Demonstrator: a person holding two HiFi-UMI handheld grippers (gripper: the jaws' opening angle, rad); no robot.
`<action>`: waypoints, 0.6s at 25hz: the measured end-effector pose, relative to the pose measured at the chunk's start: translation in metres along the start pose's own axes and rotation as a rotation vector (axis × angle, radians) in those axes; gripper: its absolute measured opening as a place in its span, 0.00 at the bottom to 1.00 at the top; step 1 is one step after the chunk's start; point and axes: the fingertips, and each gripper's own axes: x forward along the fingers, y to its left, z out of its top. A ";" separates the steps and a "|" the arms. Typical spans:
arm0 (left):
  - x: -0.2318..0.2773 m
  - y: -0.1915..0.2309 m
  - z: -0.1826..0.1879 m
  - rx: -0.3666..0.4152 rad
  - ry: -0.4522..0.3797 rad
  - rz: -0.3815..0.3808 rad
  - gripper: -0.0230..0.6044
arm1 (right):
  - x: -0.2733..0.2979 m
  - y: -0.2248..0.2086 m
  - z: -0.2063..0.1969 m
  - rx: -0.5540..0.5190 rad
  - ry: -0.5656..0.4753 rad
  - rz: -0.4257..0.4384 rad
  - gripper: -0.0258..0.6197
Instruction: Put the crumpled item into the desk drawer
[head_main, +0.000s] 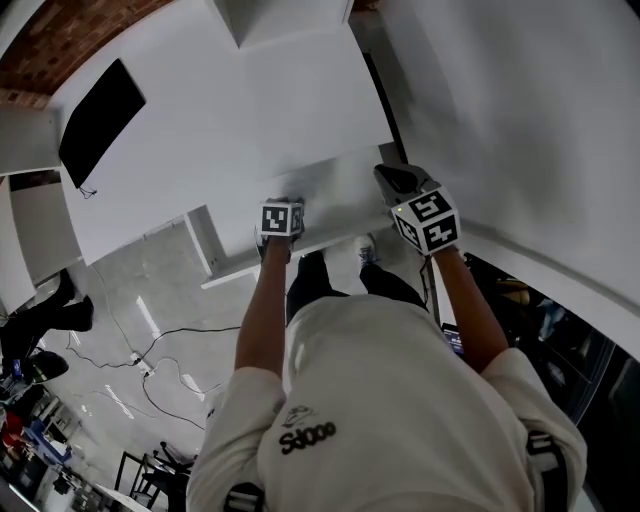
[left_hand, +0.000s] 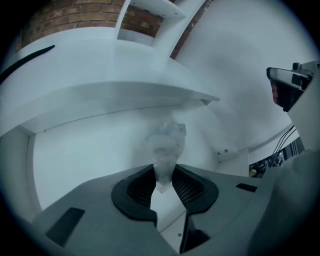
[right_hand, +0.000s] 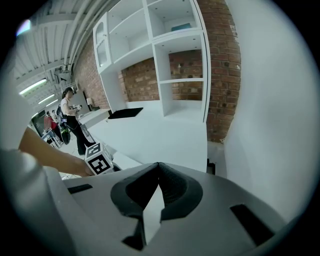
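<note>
A crumpled, pale translucent item (left_hand: 167, 145) sticks up from between my left gripper's (left_hand: 163, 172) pads, which are shut on its lower end. That gripper reaches in under the white desk top (left_hand: 125, 95), with the white inside of the drawer (left_hand: 90, 150) behind the item. In the head view the left gripper (head_main: 282, 215) is over the open drawer (head_main: 335, 200) at the desk's (head_main: 240, 110) front edge, and the item is hidden behind it. My right gripper (head_main: 398, 180) hovers at the drawer's right end, near the wall. Its jaws (right_hand: 159, 167) meet at the tips with nothing between them.
A black pad (head_main: 100, 122) lies on the desk's far left. White shelves (right_hand: 165, 60) stand against a brick wall (right_hand: 220, 65) behind the desk. A white wall (head_main: 520, 120) runs along the right. Cables (head_main: 150, 350) lie on the floor, and a person (right_hand: 70, 117) stands far left.
</note>
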 end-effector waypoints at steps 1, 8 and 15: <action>0.003 0.002 -0.001 0.002 0.012 0.004 0.21 | 0.000 -0.001 -0.003 0.006 0.007 -0.007 0.05; 0.023 0.019 -0.001 0.019 0.066 0.023 0.22 | 0.001 -0.007 -0.019 0.063 0.035 -0.047 0.05; 0.030 0.036 0.003 0.006 0.075 0.038 0.28 | 0.004 -0.004 -0.026 0.097 0.056 -0.081 0.05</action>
